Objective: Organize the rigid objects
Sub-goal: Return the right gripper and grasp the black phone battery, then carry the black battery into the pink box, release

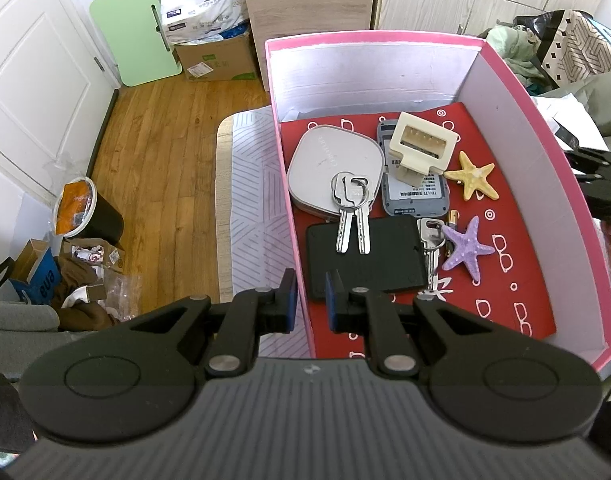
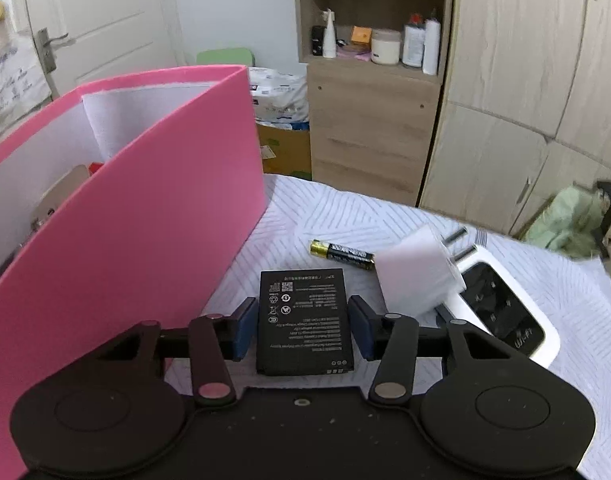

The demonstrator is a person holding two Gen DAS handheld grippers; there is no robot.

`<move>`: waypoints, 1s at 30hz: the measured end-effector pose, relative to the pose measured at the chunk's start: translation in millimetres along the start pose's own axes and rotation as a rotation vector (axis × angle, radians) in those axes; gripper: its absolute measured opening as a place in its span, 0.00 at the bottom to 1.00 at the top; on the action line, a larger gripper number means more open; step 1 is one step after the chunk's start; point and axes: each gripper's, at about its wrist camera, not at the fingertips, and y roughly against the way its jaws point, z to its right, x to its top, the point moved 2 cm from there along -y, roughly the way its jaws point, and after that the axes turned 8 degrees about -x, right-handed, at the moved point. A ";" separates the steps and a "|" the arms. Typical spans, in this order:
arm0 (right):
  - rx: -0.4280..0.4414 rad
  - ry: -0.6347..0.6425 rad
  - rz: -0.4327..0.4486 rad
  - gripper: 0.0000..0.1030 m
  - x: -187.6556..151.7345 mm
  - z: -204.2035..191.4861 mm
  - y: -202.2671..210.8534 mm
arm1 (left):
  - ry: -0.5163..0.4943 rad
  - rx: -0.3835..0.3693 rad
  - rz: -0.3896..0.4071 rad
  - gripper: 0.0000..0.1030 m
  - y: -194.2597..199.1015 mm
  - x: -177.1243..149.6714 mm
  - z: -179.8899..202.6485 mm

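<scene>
Left wrist view looks down into the pink box (image 1: 545, 128), the largest thing on the table (image 1: 249, 200), which wears a pale striped cloth. A red patterned sheet (image 1: 517, 280) lines the box floor. On it, at about 10 o'clock from the box's middle, lies a grey rounded case (image 1: 325, 160) with a ring of keys (image 1: 351, 216) resting across its near edge. A black flat pad (image 1: 369, 264) lies at 6 o'clock, under the key tips. At 12 o'clock a grey device (image 1: 417, 196) carries a cream plastic frame (image 1: 421, 144). A yellow starfish (image 1: 475, 176) sits at 2 o'clock and a purple starfish (image 1: 465, 250) at 4 o'clock, with a second key (image 1: 429, 240) and a small battery (image 1: 452, 224) just beside it. The left hand-held gripper (image 1: 309, 300) straddles the box's near-left wall with its jaws narrow, the wall's rim between the pads, though I cannot tell whether they press on it.

Right wrist view shows the box's outer wall at 9 o'clock. The right hand-held gripper (image 2: 303, 324) stands half open around a black phone battery (image 2: 303, 320) lying flat on the cloth; small gaps show at both pads. At 2 o'clock are a white power strip (image 2: 505, 320), a white plug adapter (image 2: 417, 276) leaning on it, and an AA battery (image 2: 341, 254).
</scene>
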 end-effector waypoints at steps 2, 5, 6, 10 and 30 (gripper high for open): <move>0.014 -0.010 0.021 0.53 -1.2 -0.8 9.7 | 0.004 -0.004 0.001 0.13 -0.1 0.2 0.1; -0.017 0.022 0.060 0.53 -3.8 -6.6 26.3 | 0.003 -0.001 0.001 0.13 0.2 -0.4 0.0; -0.019 0.025 0.073 0.53 -4.6 -7.6 33.8 | 0.002 -0.001 0.002 0.13 0.3 -0.7 -0.2; -0.017 0.051 0.129 0.53 -2.7 -10.9 67.6 | 0.007 -0.005 0.003 0.13 0.4 -0.9 -0.5; 0.618 0.456 -0.057 0.53 35.1 -136.6 117.2 | 0.040 -0.037 -0.007 0.13 1.7 2.2 -8.1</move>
